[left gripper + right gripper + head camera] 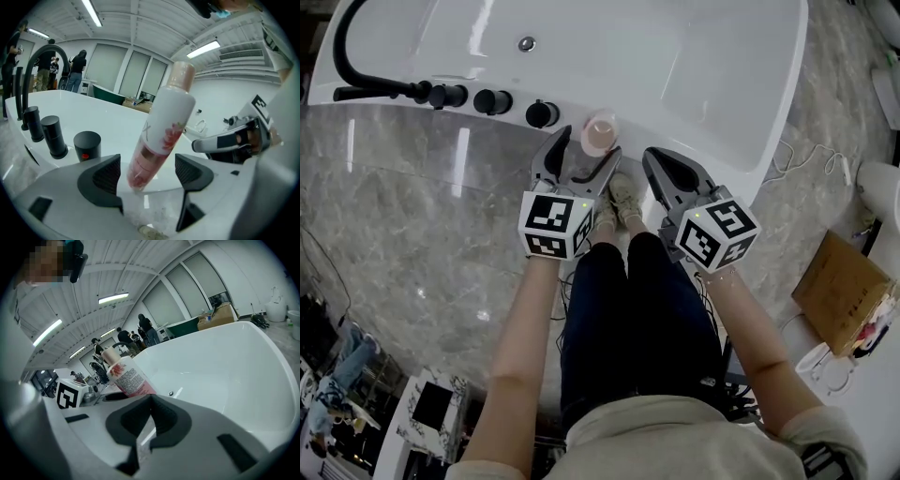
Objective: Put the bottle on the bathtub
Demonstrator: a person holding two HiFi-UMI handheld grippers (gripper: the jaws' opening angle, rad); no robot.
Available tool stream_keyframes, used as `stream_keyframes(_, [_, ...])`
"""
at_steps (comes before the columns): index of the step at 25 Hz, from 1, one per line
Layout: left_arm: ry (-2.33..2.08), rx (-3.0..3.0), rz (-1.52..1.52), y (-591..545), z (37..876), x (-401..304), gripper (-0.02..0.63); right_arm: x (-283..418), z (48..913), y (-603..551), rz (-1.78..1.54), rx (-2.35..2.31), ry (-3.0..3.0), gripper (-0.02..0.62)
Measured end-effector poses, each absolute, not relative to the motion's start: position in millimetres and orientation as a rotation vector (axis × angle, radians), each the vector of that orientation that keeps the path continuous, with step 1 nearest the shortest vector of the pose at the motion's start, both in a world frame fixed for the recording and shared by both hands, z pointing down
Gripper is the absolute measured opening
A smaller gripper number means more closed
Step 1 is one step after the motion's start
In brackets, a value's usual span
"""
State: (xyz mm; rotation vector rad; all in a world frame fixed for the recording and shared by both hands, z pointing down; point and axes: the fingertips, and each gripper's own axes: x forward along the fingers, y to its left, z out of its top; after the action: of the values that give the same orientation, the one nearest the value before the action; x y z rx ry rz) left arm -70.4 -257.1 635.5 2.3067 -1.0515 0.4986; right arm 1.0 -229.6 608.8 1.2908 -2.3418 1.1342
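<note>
A white and pink bottle (598, 134) with a pale cap stands on the white bathtub's rim (703, 141), just right of the black knobs. My left gripper (584, 156) is open around it; in the left gripper view the bottle (159, 131) sits between the jaws with a gap on each side, its base on the rim (108, 126). The left gripper (147, 171) does not press it. To the right, my right gripper (667, 169) is shut and empty. The right gripper view shows its jaws (151, 416) closed, with the bottle (126, 376) beyond to the left and the tub (225, 376) ahead.
A black faucet (441, 94), a black hose (342, 47) and two knobs (492, 101) (541, 113) line the rim left of the bottle. A cardboard box (844, 291) lies on the grey marble floor at the right. The person's shoes (617, 202) stand by the tub.
</note>
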Motion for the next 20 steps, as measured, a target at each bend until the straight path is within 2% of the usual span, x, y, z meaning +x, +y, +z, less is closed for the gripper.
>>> stream_keyframes(11, [-1.001,2.239,0.503,-222,569,-89,0.331,-5,543,-232,1.077,1.312,-2.402,-0.002])
stream_keyframes(12, [-0.985,2.241,0.490,-220,559,-89,0.314,-6,534,-232,1.067,1.310,-2.415,-0.002])
stream_keyframes(20, [-1.077,2.278,0.440,-218,486,-98,0.024,-20,468,-237,0.956,1.258,-2.521,-0.002])
